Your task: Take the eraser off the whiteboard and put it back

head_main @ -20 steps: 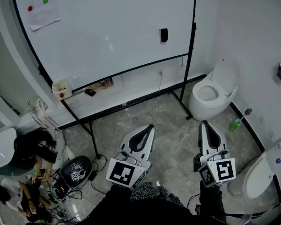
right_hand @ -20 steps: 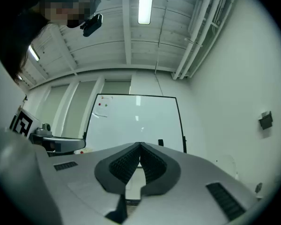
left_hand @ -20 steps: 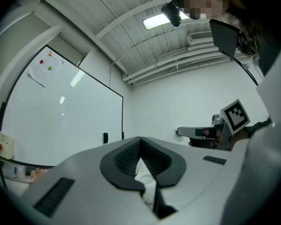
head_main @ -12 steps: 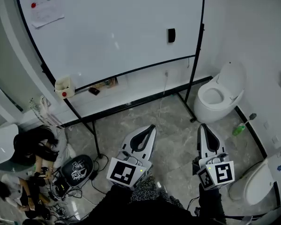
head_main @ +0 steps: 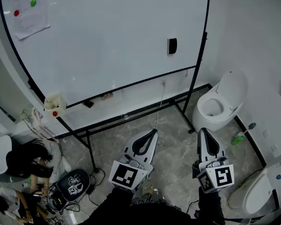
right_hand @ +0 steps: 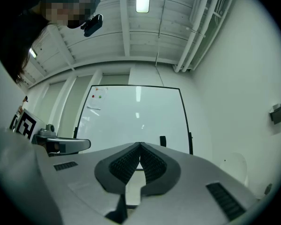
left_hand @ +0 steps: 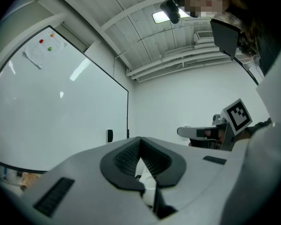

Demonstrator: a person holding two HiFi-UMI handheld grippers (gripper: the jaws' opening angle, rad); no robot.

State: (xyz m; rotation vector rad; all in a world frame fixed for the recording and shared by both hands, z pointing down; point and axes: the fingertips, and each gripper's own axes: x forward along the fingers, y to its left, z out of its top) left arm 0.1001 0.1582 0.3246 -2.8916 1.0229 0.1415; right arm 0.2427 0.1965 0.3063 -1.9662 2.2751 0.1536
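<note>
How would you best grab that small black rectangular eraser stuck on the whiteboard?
Probably by the two long side edges of the small black rectangular eraser, coming straight at the face of the white whiteboard. It stands upright and flat against the board, near the right frame, so its narrow width is what sticks out to pinch.

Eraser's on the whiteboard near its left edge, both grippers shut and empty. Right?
Not quite. The eraser is on the whiteboard near its right edge, not its left; the head view shows it close to the right frame post. The rest holds: the left gripper and the right gripper are both shut and empty.
</note>
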